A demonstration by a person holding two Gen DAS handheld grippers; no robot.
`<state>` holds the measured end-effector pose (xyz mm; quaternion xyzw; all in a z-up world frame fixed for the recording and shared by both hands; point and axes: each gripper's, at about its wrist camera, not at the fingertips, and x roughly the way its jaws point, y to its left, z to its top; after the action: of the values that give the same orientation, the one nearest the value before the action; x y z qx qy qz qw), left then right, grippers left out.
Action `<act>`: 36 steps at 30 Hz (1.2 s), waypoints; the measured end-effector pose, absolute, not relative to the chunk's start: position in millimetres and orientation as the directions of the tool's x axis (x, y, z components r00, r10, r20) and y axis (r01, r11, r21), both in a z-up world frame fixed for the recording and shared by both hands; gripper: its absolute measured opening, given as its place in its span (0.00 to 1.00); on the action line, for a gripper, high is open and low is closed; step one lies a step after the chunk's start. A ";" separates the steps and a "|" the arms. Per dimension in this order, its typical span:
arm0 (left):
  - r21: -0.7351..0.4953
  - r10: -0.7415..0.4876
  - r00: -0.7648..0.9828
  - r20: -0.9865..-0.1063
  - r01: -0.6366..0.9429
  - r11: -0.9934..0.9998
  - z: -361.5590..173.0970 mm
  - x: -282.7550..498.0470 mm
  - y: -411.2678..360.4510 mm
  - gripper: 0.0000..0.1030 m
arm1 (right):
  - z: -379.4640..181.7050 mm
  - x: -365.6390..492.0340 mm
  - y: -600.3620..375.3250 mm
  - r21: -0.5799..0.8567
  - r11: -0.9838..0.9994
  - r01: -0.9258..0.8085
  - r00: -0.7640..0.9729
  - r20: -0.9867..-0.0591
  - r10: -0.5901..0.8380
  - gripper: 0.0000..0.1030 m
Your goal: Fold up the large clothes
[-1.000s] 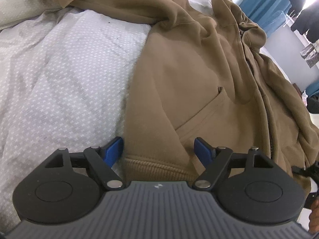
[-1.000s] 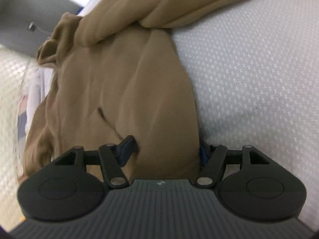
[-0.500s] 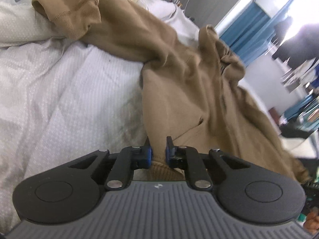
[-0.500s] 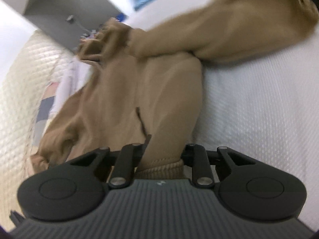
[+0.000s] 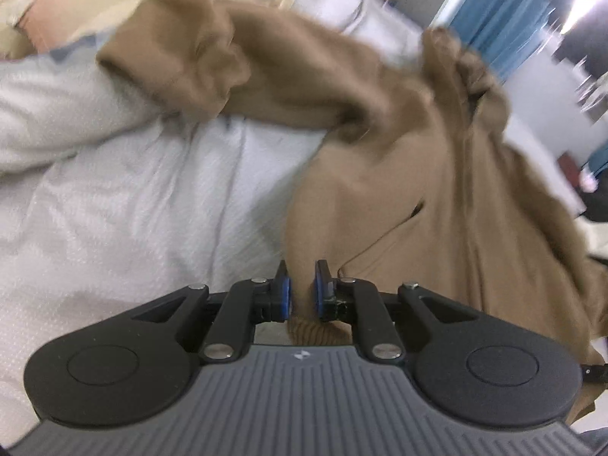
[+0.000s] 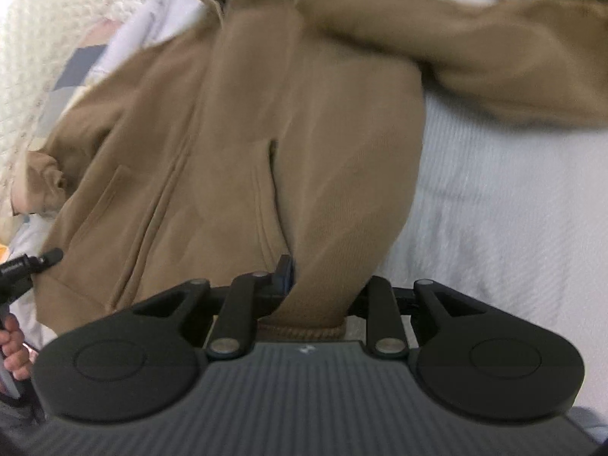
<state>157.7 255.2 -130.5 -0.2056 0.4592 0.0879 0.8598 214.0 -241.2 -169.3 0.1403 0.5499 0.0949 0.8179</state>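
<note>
A tan zip-up hoodie point(image 5: 437, 174) lies spread on a white bed, front up, with its pockets showing point(image 6: 243, 144). My left gripper point(image 5: 302, 285) is shut on the ribbed bottom hem at one corner, the cloth pinched between its blue pads. In the right wrist view my right gripper point(image 6: 323, 285) is shut on the hem's other corner; the cloth bunches thickly between the jaws and hides the right pad. One sleeve point(image 5: 182, 53) trails across the bed to the upper left, the other sleeve point(image 6: 494, 53) to the upper right. Both corners hang lifted off the bedding.
White patterned bedding point(image 5: 125, 197) covers the bed point(image 6: 513, 205). A cream quilted headboard or cover point(image 6: 49, 38) lies at the far left. Blue curtains point(image 5: 490, 15) and a bright window stand beyond. A person's hand point(image 6: 13, 349) holds the other gripper's handle at the lower left.
Both grippers were open around the hoodie's hem and have shut on it. Both have since risen, pulling the hem up off the bed; the view now takes in more of the garment.
</note>
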 end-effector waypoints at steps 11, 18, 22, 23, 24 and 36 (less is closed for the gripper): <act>-0.183 0.018 0.469 -0.883 -0.381 0.906 -159.3 165.8 253.1 0.20 | -219.9 228.0 -255.2 0.377 0.922 0.088 0.318 -0.888 0.333 0.27; -0.140 0.064 0.545 -0.836 -0.325 0.935 -123.4 151.6 231.2 0.60 | -175.2 202.1 -286.6 0.433 0.898 0.081 0.366 -0.851 0.377 0.57; -0.098 0.103 0.616 -0.781 -0.283 0.954 -89.2 143.5 202.3 0.64 | -146.4 194.4 -315.2 0.471 0.878 0.078 0.444 -0.805 0.393 0.70; -0.096 0.103 0.634 -0.767 -0.271 0.958 -80.8 140.6 191.6 0.65 | -140.3 193.5 -321.0 0.480 0.874 0.074 0.463 -0.793 0.396 0.70; -0.104 0.089 0.649 -0.755 -0.253 0.962 -71.8 138.7 180.3 0.65 | -133.8 193.3 -327.7 0.484 0.872 0.071 0.485 -0.781 0.393 0.70; -0.200 -0.180 0.722 -0.668 0.058 0.978 20.0 83.2 -12.0 0.65 | -138.8 209.1 -450.3 0.323 0.921 0.216 0.740 -0.670 0.062 0.70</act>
<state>83.2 -12.0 20.0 -0.0827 0.3670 -0.0643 0.9243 209.1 -450.3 -138.8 0.1936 0.3580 -0.0421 0.9124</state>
